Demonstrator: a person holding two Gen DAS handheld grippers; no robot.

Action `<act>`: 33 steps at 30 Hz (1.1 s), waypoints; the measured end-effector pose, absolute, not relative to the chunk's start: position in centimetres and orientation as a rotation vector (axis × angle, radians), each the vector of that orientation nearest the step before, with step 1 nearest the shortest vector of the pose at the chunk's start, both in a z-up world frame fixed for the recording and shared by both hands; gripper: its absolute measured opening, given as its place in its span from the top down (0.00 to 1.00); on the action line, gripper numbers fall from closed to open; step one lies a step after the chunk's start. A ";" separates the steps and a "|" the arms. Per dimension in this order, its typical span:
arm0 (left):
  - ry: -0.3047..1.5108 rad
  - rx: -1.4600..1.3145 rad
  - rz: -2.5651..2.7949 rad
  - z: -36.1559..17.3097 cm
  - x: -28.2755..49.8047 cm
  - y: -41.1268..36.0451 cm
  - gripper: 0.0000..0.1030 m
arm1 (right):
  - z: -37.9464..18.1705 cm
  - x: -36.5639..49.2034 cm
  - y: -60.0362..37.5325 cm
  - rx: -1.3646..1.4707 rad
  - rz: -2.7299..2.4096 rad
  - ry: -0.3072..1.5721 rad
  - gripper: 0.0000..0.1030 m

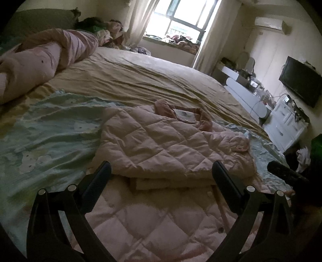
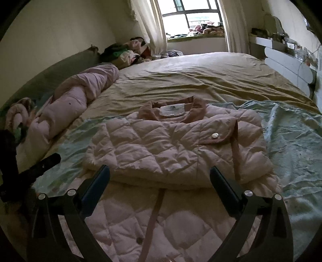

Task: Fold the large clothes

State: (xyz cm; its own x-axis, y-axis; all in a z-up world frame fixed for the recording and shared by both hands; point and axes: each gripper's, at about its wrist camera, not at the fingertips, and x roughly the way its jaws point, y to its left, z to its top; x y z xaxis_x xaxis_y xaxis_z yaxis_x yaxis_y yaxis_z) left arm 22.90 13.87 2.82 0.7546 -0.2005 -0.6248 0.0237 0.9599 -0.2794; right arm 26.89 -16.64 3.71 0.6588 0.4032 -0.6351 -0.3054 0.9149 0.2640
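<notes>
A pale pink quilted jacket (image 2: 171,149) lies on a bed (image 1: 140,80), resting on a light blue patterned sheet (image 1: 44,129) that covers the near part of the tan bedspread. The jacket is the landmark for everything here.

The left tongs (image 1: 161,173) hang just in front of the jacket's near fold, jaws spread wide with nothing between them but the view of the fabric below. The right tongs (image 2: 160,175) hang the same way, also spread wide and empty, a little to the other side of the fold. Neither touches the jacket. This likely means a fold has been laid down and let go, so the cloth can settle flat.

The jacket is puffy, stitched in diamonds. Its upper part is doubled over towards the tongs, making a thick rounded edge across the middle, with more quilted fabric spread out nearer than that edge. At the far end of the jacket sits a darker pink collar (image 2: 177,109) around a white label. A flap with one silver snap button (image 2: 215,135) lies on the folded layer, and a thin pink strap runs down the near panel.

Beyond the jacket to the left lies a rolled pink duvet (image 2: 80,100); further off, a bright window (image 2: 193,18).
</notes>
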 end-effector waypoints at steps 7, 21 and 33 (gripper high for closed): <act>0.686 -0.266 -0.103 3.2 19.6 14.2 0.09 | 4.9 24.2 -16.6 0.103 0.422 0.716 0.04; 0.616 -0.212 -0.103 5.9 14.4 12.3 0.09 | 7.4 19.0 -17.4 0.080 0.445 0.631 0.04; 0.590 -0.152 -0.105 7.3 10.5 10.5 0.09 | 9.4 14.7 -19.6 0.060 0.426 0.578 0.04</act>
State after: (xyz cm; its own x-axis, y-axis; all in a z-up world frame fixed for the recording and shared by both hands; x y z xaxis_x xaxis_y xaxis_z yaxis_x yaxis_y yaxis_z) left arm 10.52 10.51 7.34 0.8260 -0.1418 -0.5456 0.0550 0.9835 -0.1725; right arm 14.73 -19.55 9.35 0.7532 0.4064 -0.5173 -0.3734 0.9115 0.1724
